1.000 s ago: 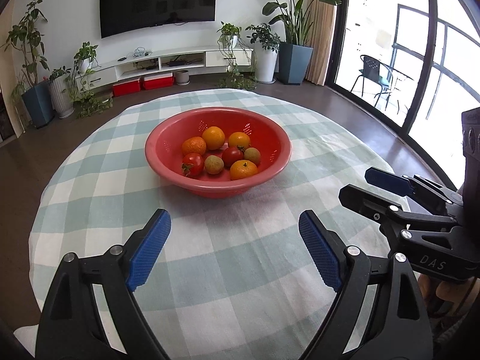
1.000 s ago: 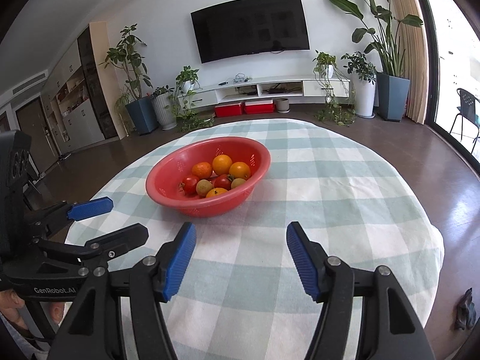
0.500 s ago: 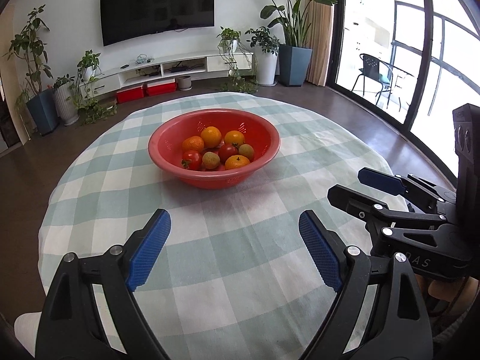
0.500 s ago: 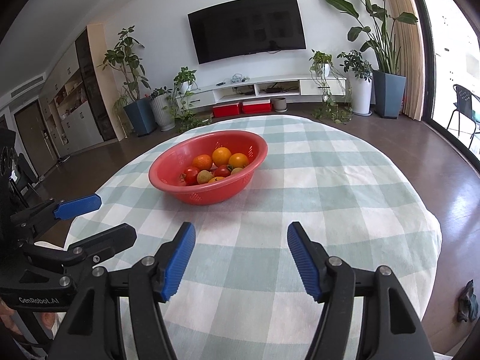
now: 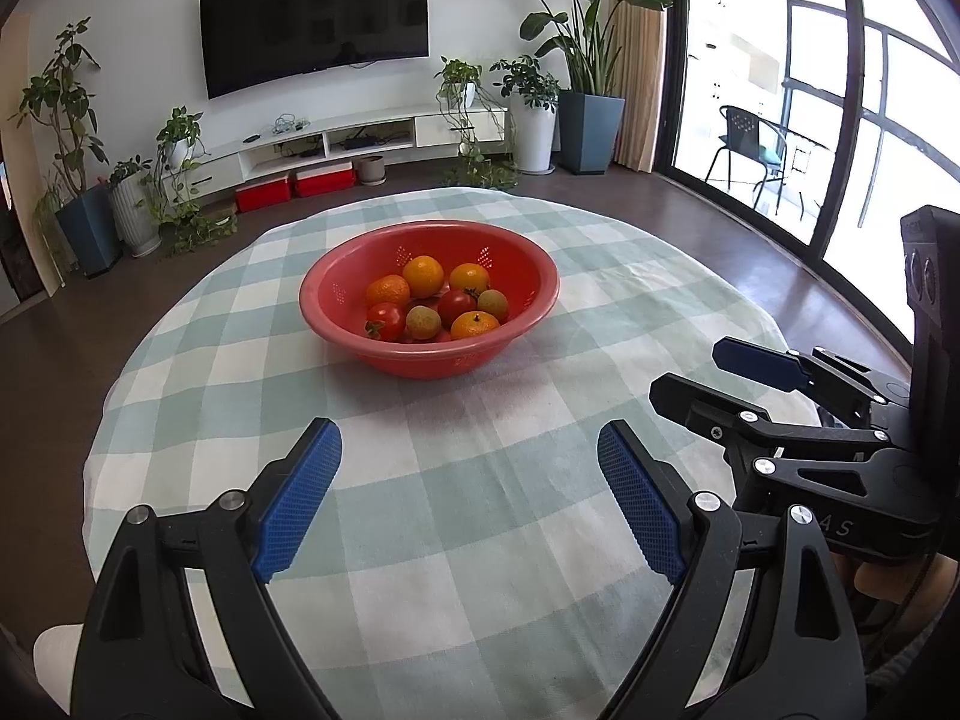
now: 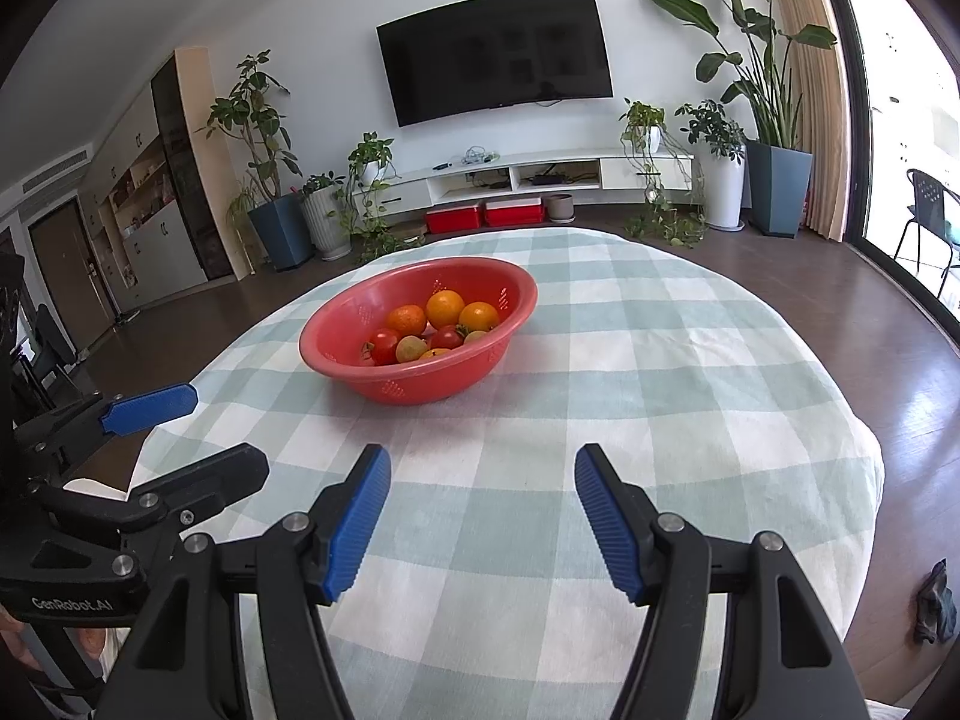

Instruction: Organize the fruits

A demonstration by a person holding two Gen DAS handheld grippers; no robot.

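A red perforated bowl [image 5: 336, 300] stands near the middle of the round table and also shows in the right wrist view [image 6: 336, 330]. It holds several fruits: oranges [image 5: 423, 276], red tomatoes [image 5: 457, 307] and brownish-green lychees [image 5: 423, 323]. My left gripper [image 5: 468, 450] is open and empty, above the cloth well short of the bowl. My right gripper [image 6: 480, 474] is open and empty, beside the left one. Each gripper shows in the other's view: the right gripper [image 5: 729, 372] and the left gripper [image 6: 204, 426].
The table wears a green and white checked cloth [image 5: 480, 510]. Beyond it are a TV [image 5: 315, 18], a low white console [image 5: 336, 144], potted plants [image 5: 588, 114], and a glass door with a chair [image 5: 750, 150] to the right. Dark floor surrounds the table.
Both grippers have drawn back and up from the bowl, so it looks smaller and farther. Both stay open and empty. The fruits have not moved.
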